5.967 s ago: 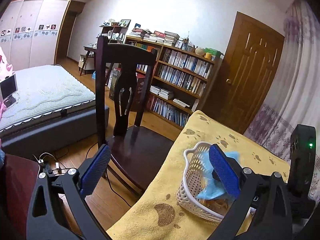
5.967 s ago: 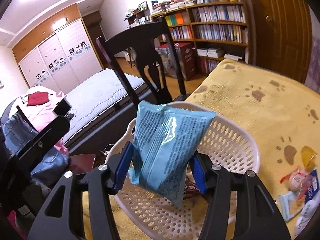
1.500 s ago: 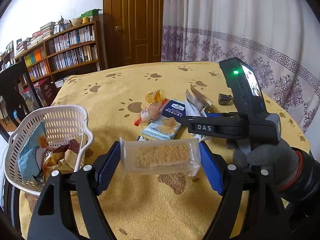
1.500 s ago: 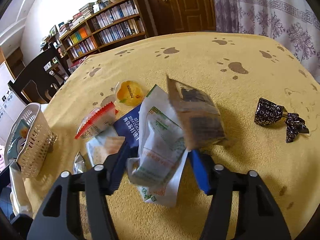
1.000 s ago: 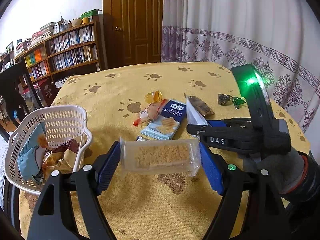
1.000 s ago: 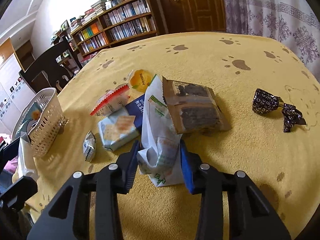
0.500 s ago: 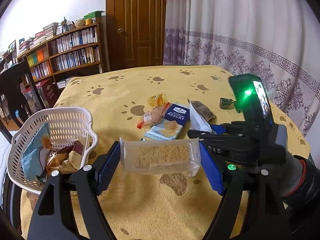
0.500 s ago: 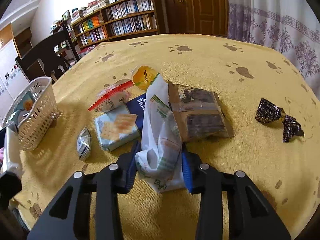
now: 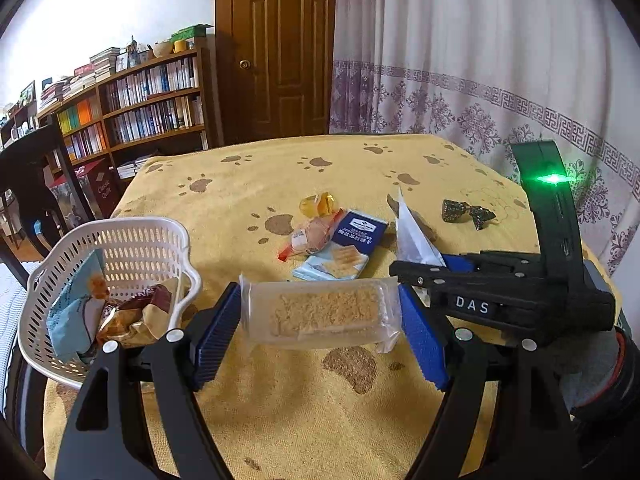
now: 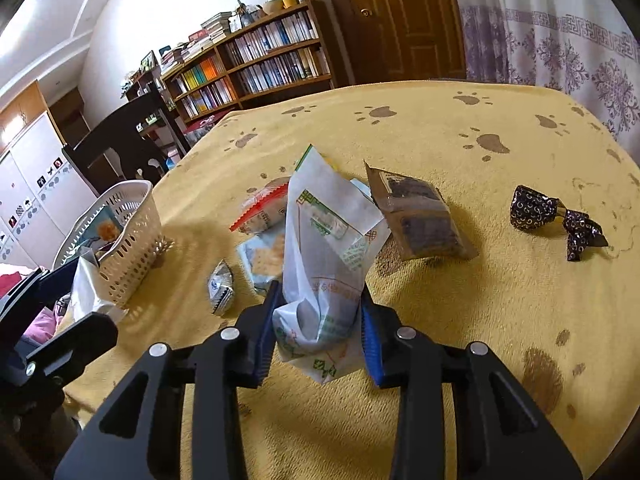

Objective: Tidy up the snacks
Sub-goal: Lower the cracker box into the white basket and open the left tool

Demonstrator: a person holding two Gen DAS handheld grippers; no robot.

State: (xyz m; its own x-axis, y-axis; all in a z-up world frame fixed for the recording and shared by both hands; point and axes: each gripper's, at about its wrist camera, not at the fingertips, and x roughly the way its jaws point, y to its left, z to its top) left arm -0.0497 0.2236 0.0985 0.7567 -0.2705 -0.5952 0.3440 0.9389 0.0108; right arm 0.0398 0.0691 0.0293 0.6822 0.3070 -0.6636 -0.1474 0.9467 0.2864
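Left wrist: my left gripper (image 9: 320, 316) clamps a clear cracker pack (image 9: 322, 312) (basket (image 9: 120, 236) left); my right gripper (image 10: 320, 320) pinches a white bag (image 10: 324, 240).

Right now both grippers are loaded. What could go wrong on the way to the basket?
1. The right gripper pinches the white snack bag only at its crumpled lower end; the tall top may flop or slip out.
2. The left gripper holds the clear-wrapped bar by its ends; it could buckle.
3. The white basket sits near the table edge and already holds packets; a bump might tip it.
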